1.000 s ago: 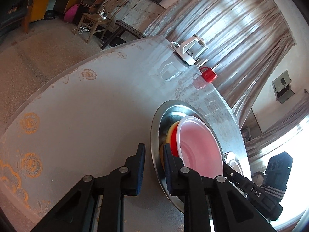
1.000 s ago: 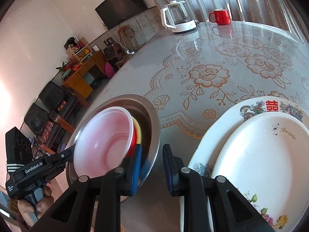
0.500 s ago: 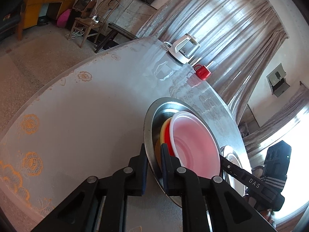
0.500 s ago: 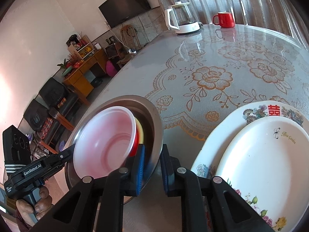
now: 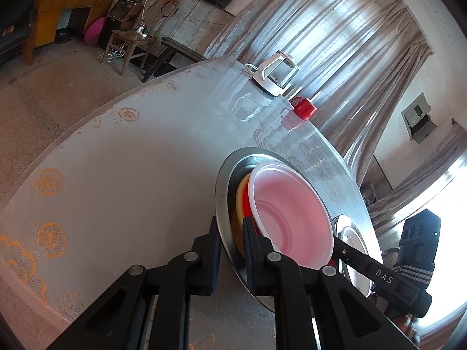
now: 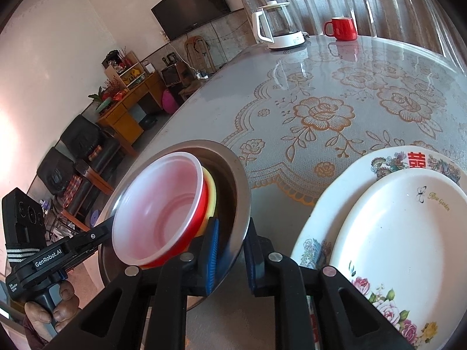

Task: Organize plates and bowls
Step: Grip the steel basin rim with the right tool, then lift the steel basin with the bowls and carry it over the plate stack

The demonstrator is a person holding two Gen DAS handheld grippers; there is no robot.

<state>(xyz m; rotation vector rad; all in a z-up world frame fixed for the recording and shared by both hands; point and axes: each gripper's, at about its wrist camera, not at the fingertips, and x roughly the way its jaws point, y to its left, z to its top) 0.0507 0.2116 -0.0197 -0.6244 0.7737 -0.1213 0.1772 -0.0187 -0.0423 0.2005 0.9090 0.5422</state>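
A steel bowl holds a nested stack: a yellow bowl, a red bowl and a translucent white bowl on top. It is tilted, lifted off the table. My left gripper is shut on the steel bowl's rim at one side. My right gripper is shut on the rim at the opposite side. Two stacked white floral plates lie on the table to the right of the bowl.
A white kettle and a red mug stand at the far side of the round, lace-covered glass table. The table's edge and the floor lie to the left.
Both grippers have closed from a wider gap onto the steel bowl's rim. The bowl stack now appears larger and nearer in both views.
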